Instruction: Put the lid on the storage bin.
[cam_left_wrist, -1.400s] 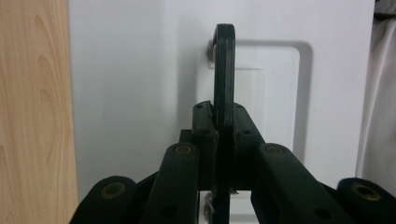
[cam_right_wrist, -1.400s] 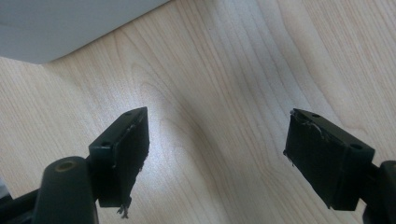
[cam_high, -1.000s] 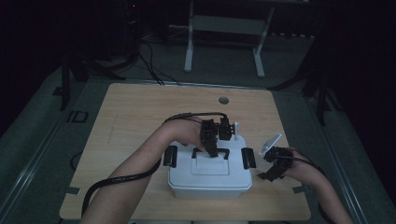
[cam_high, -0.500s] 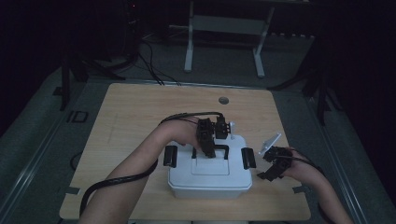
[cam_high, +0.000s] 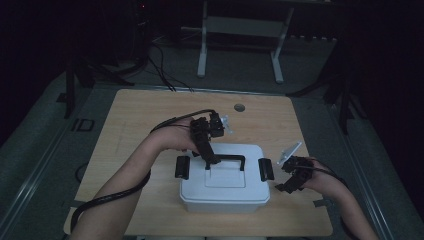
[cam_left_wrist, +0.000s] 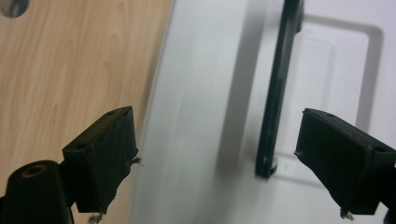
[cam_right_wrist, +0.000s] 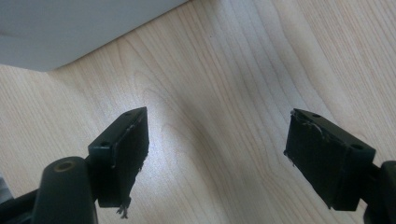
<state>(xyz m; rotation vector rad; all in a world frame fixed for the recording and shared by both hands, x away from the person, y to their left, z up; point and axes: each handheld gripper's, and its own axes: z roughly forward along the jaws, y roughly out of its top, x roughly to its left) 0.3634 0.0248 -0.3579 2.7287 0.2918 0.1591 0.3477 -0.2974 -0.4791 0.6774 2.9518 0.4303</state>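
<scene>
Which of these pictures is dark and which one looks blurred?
High view: dim overall, room black beyond the table, the white box the brightest thing. Left gripper view: well lit, the box lid and its black handle smeared by motion blur, jaws sharper. Right gripper view: evenly lit, wood grain crisp, a soft shadow between the open jaws.

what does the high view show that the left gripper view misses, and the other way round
High view: the whole white box, its two black side latches, the right tongs held open beside the box, both forearms, and the floor and stands beyond the table.

Left gripper view: the left tongs' pads close up, standing apart with nothing pressed between them, having just been opening.

Both: the wooden table, the box lid, its black handle, the left tongs and the round hole in the tabletop.
</scene>
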